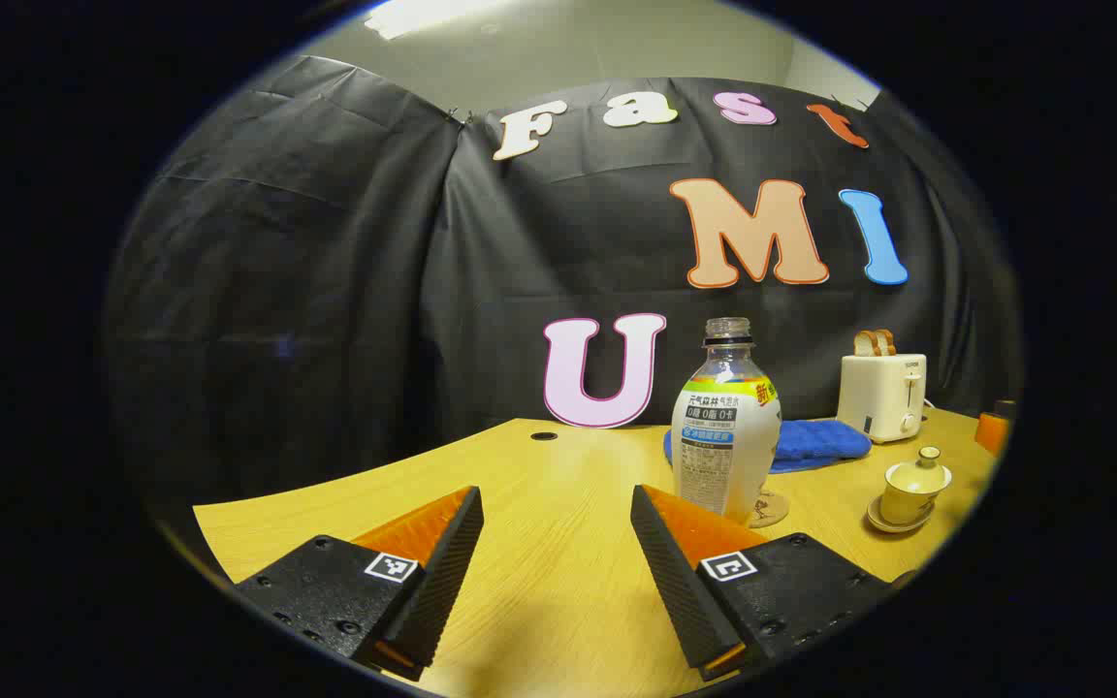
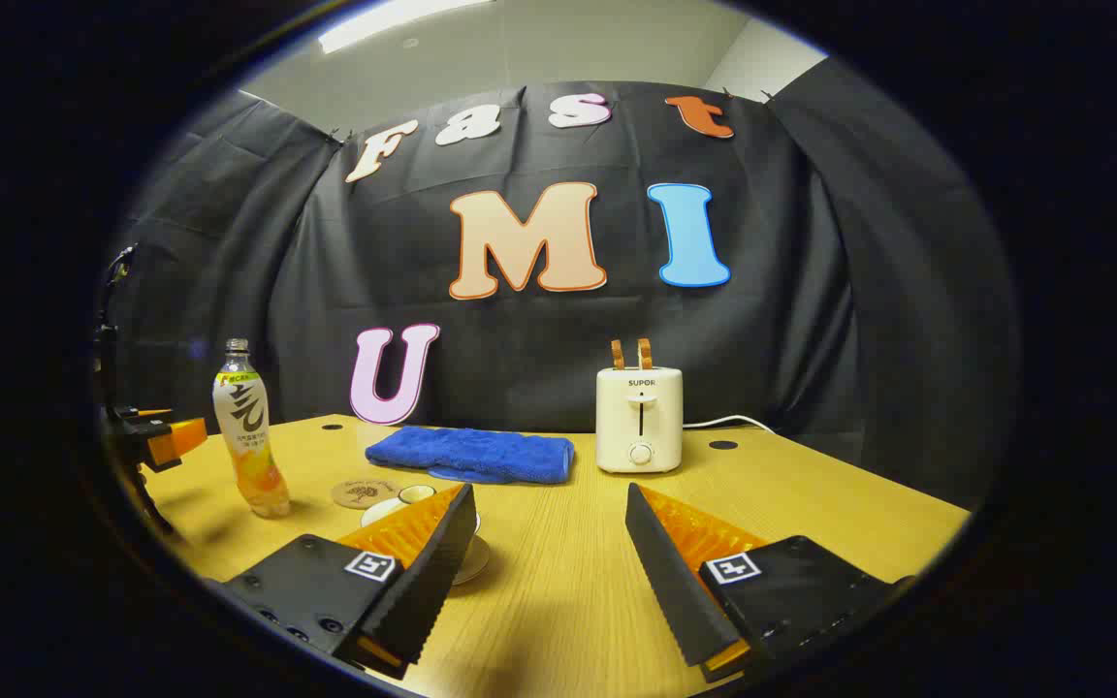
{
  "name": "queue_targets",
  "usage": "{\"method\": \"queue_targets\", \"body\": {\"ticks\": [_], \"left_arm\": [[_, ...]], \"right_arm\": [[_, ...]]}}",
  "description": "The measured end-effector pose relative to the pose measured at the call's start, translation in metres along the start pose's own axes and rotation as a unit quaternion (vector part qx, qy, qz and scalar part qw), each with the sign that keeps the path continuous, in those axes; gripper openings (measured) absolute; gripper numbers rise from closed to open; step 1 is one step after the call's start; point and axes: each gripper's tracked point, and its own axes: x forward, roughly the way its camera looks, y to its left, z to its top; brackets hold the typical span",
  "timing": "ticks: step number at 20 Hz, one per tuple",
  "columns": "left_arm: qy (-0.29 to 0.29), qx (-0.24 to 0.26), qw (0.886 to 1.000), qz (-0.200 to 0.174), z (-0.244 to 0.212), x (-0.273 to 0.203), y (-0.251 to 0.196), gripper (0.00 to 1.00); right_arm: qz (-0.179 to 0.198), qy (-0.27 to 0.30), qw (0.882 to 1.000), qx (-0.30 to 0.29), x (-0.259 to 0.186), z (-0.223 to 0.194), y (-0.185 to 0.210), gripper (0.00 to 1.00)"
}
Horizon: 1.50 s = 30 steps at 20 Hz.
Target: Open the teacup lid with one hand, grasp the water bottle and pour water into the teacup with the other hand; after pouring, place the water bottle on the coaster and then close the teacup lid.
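1. Left gripper view, left to right: left gripper [image 1: 557, 523] low over the wooden table [image 1: 539, 591], jaws spread wide, nothing between them, bare tabletop in the gap.
2. Water bottle [image 1: 725, 427] upright, uncapped, just past the right-hand finger. Bottle stands on the table; round coaster [image 1: 772, 508] lies at its base on the right, partly hidden behind it. Cannot tell whether they touch.
3. Folded blue towel [image 1: 815, 442] behind the bottle, flat on the table.
4. Teacup [image 1: 912, 490], pale yellow, sits on its saucer [image 1: 898, 523] right of the coaster, lid [image 1: 922, 471] on, knob up. Cream toaster [image 1: 883, 396] with two slices of toast standing in its slots, behind the cup, near the wall.
5. Right gripper view, left to right: the left gripper shows at the far left edge, beside the water bottle [image 2: 248, 436], apart from it.
6. Coaster [image 2: 366, 492] right of the bottle, bare. Teacup [image 2: 415, 494] next, mostly hidden behind the near left-hand finger; saucer edge shows below it.
7. Right gripper [image 2: 549, 528] jaws wide apart, holding nothing, over the table [image 2: 811, 514].
8. Blue towel [image 2: 471, 454] centre-back; toaster [image 2: 639, 419] right of it, white cord trailing off to the right.
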Motion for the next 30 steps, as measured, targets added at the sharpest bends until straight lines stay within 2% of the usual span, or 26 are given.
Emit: {"method": "queue_targets", "body": {"ticks": [3, 4, 9, 10, 11, 14, 16, 17, 19, 20, 22, 23, 24, 26, 29, 30], "left_arm": [[0.000, 0.000, 1.000, 0.002, -0.001, 0.001, 0.001, 0.90], [-0.001, 0.000, 1.000, 0.001, -0.001, 0.002, 0.000, 0.90], [0.000, 0.000, 1.000, 0.003, -0.001, 0.001, 0.001, 0.90], [0.000, 0.000, 1.000, 0.003, -0.001, 0.001, 0.001, 0.89], [0.000, 0.000, 1.000, 0.004, -0.001, 0.001, 0.001, 0.90], [0.000, 0.000, 1.000, 0.004, -0.001, 0.001, 0.001, 0.90], [-0.001, 0.000, 1.000, 0.004, -0.001, 0.001, 0.001, 0.90], [-0.001, 0.000, 1.000, 0.005, -0.001, 0.001, 0.001, 0.90], [-0.001, 0.000, 1.000, 0.005, -0.001, 0.000, 0.001, 0.90], [-0.001, 0.000, 1.000, 0.005, -0.002, 0.000, 0.002, 0.90], [-0.001, 0.000, 1.000, 0.005, -0.001, 0.001, 0.001, 0.90], [-0.001, 0.000, 1.000, 0.005, -0.001, 0.000, 0.002, 0.90], [-0.001, 0.000, 1.000, 0.005, -0.001, 0.001, 0.002, 0.90], [-0.001, 0.000, 1.000, 0.005, -0.002, 0.002, 0.001, 0.90], [-0.001, 0.000, 1.000, 0.005, -0.002, 0.001, 0.001, 0.90], [-0.001, 0.000, 1.000, 0.005, -0.001, 0.001, 0.001, 0.90]], "right_arm": [[0.000, 0.000, 1.000, 0.000, 0.000, 0.000, 0.000, 0.94], [0.000, 0.000, 1.000, 0.000, 0.000, 0.000, 0.000, 1.00], [0.000, 0.000, 1.000, 0.000, 0.000, 0.000, 0.000, 0.99], [0.000, 0.000, 1.000, 0.000, 0.000, 0.000, 0.001, 0.94], [0.000, 0.000, 1.000, 0.000, 0.000, 0.000, 0.001, 1.00], [0.000, 0.000, 1.000, 0.000, 0.000, 0.001, 0.001, 1.00], [0.000, 0.000, 1.000, 0.000, 0.000, 0.001, 0.001, 0.94], [0.000, 0.000, 1.000, 0.000, 0.000, 0.000, 0.001, 0.99], [0.000, 0.000, 1.000, 0.000, -0.001, 0.001, 0.001, 0.99], [0.000, 0.000, 1.000, 0.000, 0.000, 0.001, 0.001, 0.94], [0.000, 0.000, 1.000, 0.000, 0.000, 0.001, 0.001, 0.94], [0.002, 0.000, 1.000, 0.000, 0.000, 0.000, 0.002, 0.99], [0.005, 0.000, 1.000, 0.001, 0.000, 0.001, 0.003, 1.00], [0.014, 0.000, 1.000, 0.001, -0.001, 0.001, 0.006, 0.94], [0.047, 0.004, 0.999, 0.002, 0.000, -0.001, 0.020, 0.99], [0.052, 0.004, 0.999, 0.002, 0.000, -0.001, 0.022, 0.94]]}}
